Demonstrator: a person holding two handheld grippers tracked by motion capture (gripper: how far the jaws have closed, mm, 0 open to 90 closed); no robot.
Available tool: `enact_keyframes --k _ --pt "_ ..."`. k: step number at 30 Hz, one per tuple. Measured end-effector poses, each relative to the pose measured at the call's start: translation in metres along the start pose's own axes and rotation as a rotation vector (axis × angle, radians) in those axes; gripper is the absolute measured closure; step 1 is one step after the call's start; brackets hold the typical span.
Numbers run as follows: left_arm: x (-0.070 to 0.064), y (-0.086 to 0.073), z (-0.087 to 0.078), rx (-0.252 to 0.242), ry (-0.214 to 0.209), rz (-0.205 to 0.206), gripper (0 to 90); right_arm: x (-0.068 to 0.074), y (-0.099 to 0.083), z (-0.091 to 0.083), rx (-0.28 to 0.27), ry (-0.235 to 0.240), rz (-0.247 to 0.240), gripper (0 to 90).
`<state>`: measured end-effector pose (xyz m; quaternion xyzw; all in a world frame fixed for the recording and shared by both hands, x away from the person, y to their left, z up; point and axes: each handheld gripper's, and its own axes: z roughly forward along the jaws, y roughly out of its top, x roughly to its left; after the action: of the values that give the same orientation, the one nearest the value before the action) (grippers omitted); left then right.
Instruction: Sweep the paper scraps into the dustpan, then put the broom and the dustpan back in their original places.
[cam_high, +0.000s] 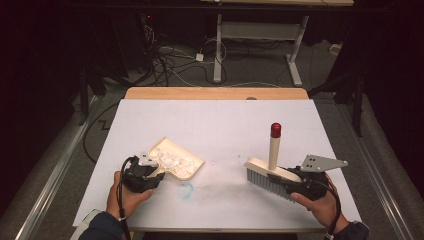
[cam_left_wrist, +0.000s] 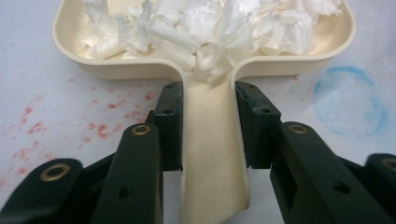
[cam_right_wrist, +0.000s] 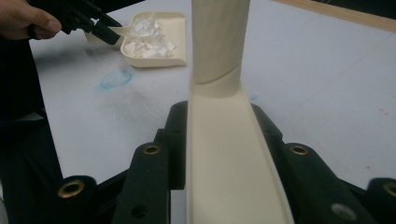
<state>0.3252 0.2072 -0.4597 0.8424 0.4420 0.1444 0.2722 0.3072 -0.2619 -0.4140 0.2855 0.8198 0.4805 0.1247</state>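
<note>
A cream dustpan (cam_high: 181, 160) lies on the white table, its tray full of crumpled white paper scraps (cam_left_wrist: 210, 23). My left gripper (cam_high: 150, 175) is shut on the dustpan's handle (cam_left_wrist: 210, 140), one jaw on each side. At the right, a cream hand brush (cam_high: 267, 172) stands with grey bristles down and its red-tipped handle (cam_high: 275, 131) upright. My right gripper (cam_high: 290, 181) is shut on the brush's back (cam_right_wrist: 224, 154). In the right gripper view the dustpan (cam_right_wrist: 154, 42) lies far left with the other gripper (cam_right_wrist: 88, 21) on it.
The white table sheet (cam_high: 220, 125) carries a faint blue ring (cam_high: 186, 190) near the dustpan and red specks (cam_left_wrist: 107, 105). A wooden table edge (cam_high: 215, 93) runs along the back. Beyond it are cables and desk legs (cam_high: 218, 50) on the floor.
</note>
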Motion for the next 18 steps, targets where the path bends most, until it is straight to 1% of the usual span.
enact_keyframes --k 2,3,4,7,9,11,14,16,18 --pt "0.002 -0.001 0.000 -0.004 0.015 -0.009 63.5 -0.001 0.000 -0.001 0.011 0.018 0.013 67.3" --pt "0.003 -0.001 0.000 -0.002 0.022 -0.006 63.5 -0.001 0.000 -0.001 0.015 0.026 0.018 67.3" --pt "0.005 -0.002 0.000 0.000 0.033 -0.004 63.4 -0.001 0.000 -0.002 0.018 0.024 0.020 67.3" --pt "0.010 -0.003 -0.001 -0.008 0.047 -0.025 63.5 -0.001 0.000 -0.001 0.041 0.024 0.025 67.3" --pt "0.013 -0.004 -0.003 -0.020 0.061 -0.049 63.4 -0.001 0.000 -0.001 0.054 0.024 0.026 67.3" --pt "0.018 -0.004 -0.003 -0.024 0.059 -0.071 63.4 -0.001 0.001 -0.002 0.058 0.035 0.039 67.3" --pt "0.022 -0.004 -0.002 -0.030 0.062 -0.095 63.5 -0.001 0.002 -0.003 0.055 0.052 0.039 67.3" --pt "0.023 -0.003 -0.001 -0.031 0.069 -0.103 63.4 -0.001 0.001 -0.004 0.060 0.047 0.034 67.3" --pt "0.025 -0.003 -0.001 -0.033 0.070 -0.112 63.5 -0.002 0.001 -0.004 0.066 0.044 0.041 67.3"
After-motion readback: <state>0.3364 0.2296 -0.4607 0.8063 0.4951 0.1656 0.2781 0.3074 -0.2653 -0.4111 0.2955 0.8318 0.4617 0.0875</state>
